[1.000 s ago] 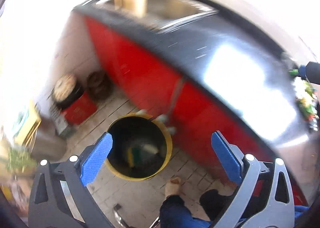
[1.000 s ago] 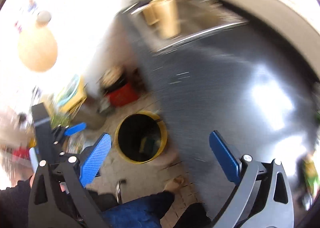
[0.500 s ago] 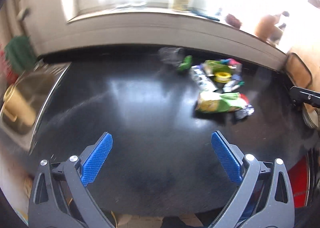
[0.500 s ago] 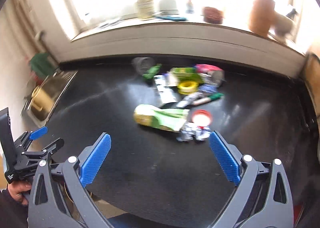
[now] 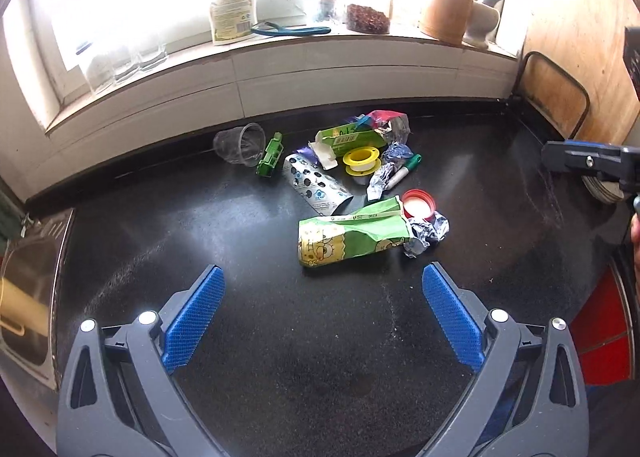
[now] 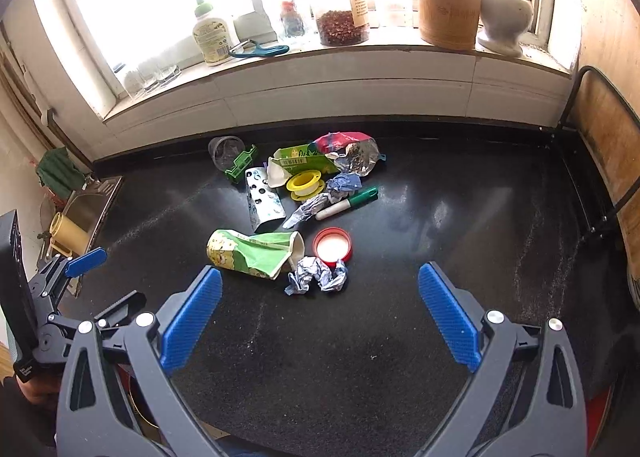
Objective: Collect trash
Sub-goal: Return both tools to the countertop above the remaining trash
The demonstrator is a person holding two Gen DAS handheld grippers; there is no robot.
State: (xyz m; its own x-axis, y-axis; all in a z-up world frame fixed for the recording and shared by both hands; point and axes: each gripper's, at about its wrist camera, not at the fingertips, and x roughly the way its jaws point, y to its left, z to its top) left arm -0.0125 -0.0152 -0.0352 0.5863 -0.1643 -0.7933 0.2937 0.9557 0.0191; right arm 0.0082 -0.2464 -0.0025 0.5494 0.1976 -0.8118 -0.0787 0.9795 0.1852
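Left gripper and right gripper both wide open and empty, now nearer the trash pile toward the counter's back edge than half a second ago

The right gripper has its jaws wide apart over the black counter. A green carton, crumpled foil and a red lid lie mid-counter.

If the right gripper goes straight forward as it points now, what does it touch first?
Probably the crumpled foil wrapper, just ahead of the open right gripper, with the red lid right behind it. Depth is uncertain.
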